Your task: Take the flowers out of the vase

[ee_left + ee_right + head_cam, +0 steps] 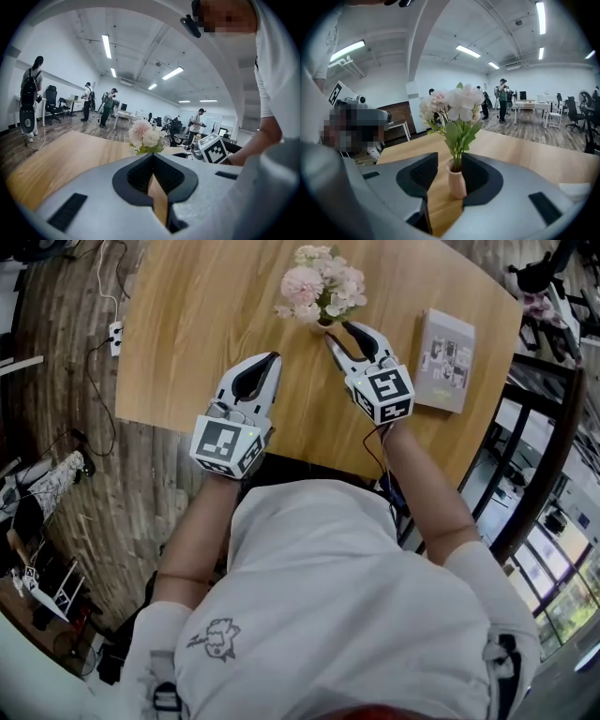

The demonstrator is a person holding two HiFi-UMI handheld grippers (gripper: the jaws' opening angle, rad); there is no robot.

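Note:
A small pink vase (457, 183) stands on the wooden table (197, 324) and holds a bunch of pink and white flowers (319, 285) with green leaves. My right gripper (339, 332) is open just in front of the vase. In the right gripper view the vase sits in the gap between the jaws of the right gripper (450, 161), touching neither, with the flowers (452, 105) above them. My left gripper (274, 357) is shut and empty, to the left of the vase and nearer the table's front edge. In the left gripper view the flowers (145, 135) show beyond the left gripper (152, 158).
A grey booklet (445, 360) lies on the table right of the right gripper. A dark frame (544, 456) runs along the table's right side. A power strip (116, 334) and cables lie on the floor at left. Several people (108, 107) stand far off in the room.

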